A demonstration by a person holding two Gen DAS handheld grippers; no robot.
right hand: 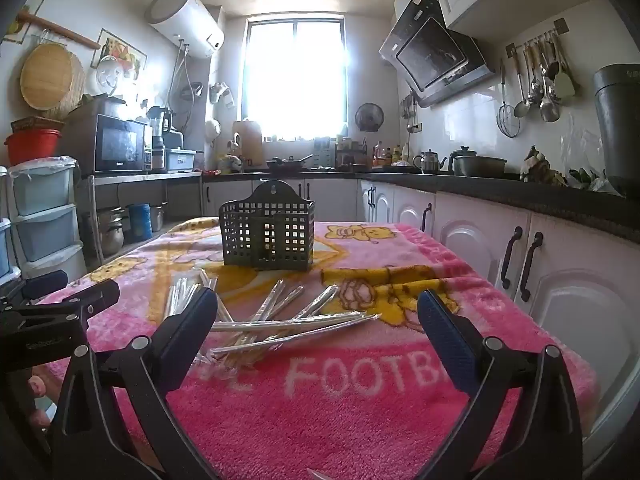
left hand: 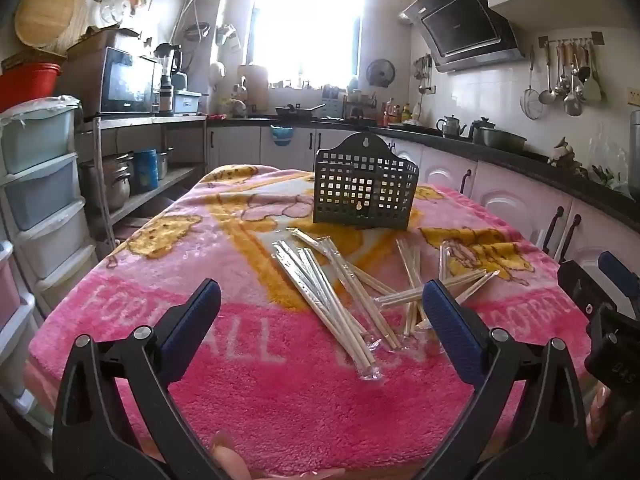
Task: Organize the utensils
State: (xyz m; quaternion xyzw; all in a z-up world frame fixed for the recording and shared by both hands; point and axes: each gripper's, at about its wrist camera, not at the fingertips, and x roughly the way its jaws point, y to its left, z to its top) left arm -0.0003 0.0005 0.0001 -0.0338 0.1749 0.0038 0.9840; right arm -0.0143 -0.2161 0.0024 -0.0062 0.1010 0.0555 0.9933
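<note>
Several pairs of wrapped wooden chopsticks [left hand: 340, 288] lie scattered on a pink blanket-covered table [left hand: 240, 380]; they also show in the right wrist view [right hand: 280, 324]. A dark perforated utensil holder [left hand: 362, 186] stands upright behind them, also in the right wrist view [right hand: 268, 232]. My left gripper [left hand: 320, 300] is open and empty, just short of the pile. My right gripper [right hand: 318, 308] is open and empty, near the pile's right side. The right gripper shows at the left view's right edge [left hand: 600, 292]; the left gripper shows at the right view's left edge [right hand: 60, 300].
White cabinets with dark handles [right hand: 520, 264] and a black counter [right hand: 520, 196] run along the table's right. Stacked plastic drawers [left hand: 36, 200] and a metal shelf with pots [left hand: 120, 176] stand at the left. The table's front edge is near me.
</note>
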